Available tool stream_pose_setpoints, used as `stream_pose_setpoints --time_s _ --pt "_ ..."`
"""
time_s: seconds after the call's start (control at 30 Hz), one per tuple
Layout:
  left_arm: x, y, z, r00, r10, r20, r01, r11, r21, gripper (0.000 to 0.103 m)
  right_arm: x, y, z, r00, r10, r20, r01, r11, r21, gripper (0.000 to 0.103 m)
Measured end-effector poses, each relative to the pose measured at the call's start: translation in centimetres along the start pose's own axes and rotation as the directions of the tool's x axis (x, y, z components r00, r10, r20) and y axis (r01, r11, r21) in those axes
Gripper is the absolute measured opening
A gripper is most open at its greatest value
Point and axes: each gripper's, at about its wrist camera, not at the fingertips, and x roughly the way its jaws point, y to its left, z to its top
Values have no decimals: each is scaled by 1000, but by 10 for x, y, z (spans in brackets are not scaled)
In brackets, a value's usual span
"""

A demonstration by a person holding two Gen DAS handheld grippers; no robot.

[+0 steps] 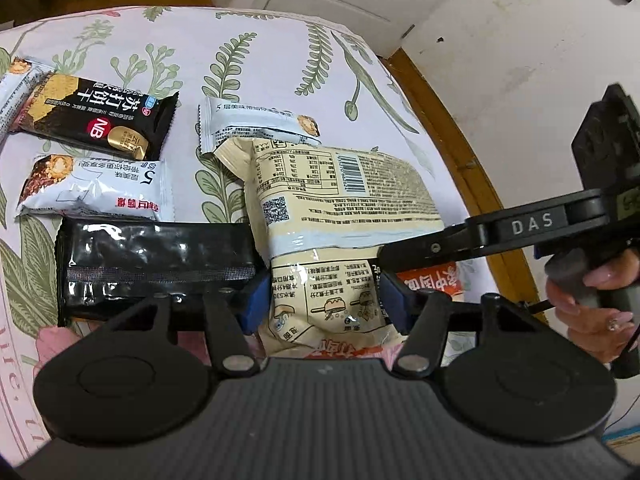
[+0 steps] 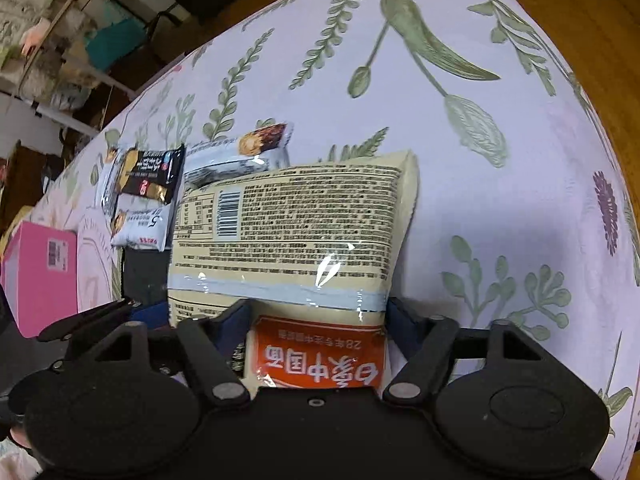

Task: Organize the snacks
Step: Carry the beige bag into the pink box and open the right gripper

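A cream noodle packet [image 1: 340, 200] with printed text and a barcode lies on the floral tablecloth [image 1: 260, 52]. My left gripper [image 1: 326, 300] is shut on the packet's near end, its blue pads pressing both sides. My right gripper [image 2: 318, 320] is shut on the same cream noodle packet [image 2: 304, 216] beside it, at the corner with the orange label [image 2: 320, 360]. In the left wrist view a black finger [image 1: 424, 250] of the right gripper reaches in from the right, held by a person's hand [image 1: 592, 300].
A black foil packet [image 1: 156, 268] lies against the noodle packet's left side. Behind are two white wafer bars [image 1: 96, 188] [image 1: 256, 124] and a black cracker packet [image 1: 100, 120]. A pink box [image 2: 40, 280] stands far left. The table's wooden edge [image 1: 460, 140] runs along the right.
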Motion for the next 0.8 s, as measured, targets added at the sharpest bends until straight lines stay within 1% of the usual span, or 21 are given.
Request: stream_pose_setpoints --time_s 0.07,0.1,0.17,0.27,0.4,0.5,0.67,0.8 --pt "-4 -2 0 1000 -3 -3 3 1000 -2 58 -4 9 1 1000 -13 -6 12 999 -45 63" --pt "-7 -2 0 1000 -2 -9 2 1000 -6 58 -7 14 2 1000 -26 -10 25 997 -74 62" --pt "-14 -2 -1 1000 -2 -24 2 1000 -4 58 -12 22 1 999 -42 -15 40 995 -91 61" --pt "-26 -5 -3 999 24 -38 -24 1000 16 58 -18 33 -5 999 -39 -25 36 995 -97 60" --pt "-50 -4 -10 997 59 -57 -58 998 20 58 -21 53 -13 999 -16 -40 11 990 -139 60" --pt "-68 -2 -22 995 76 -58 -76 997 2 58 -21 66 -18 998 9 -62 -20 985 -169 60" --pt "-100 -1 -42 991 122 -47 -124 992 -28 57 -23 97 -33 996 23 -83 -43 969 -243 61" --pt "-127 -2 -58 983 181 -44 -181 984 3 57 -25 117 -53 997 56 -57 -70 953 -294 61"
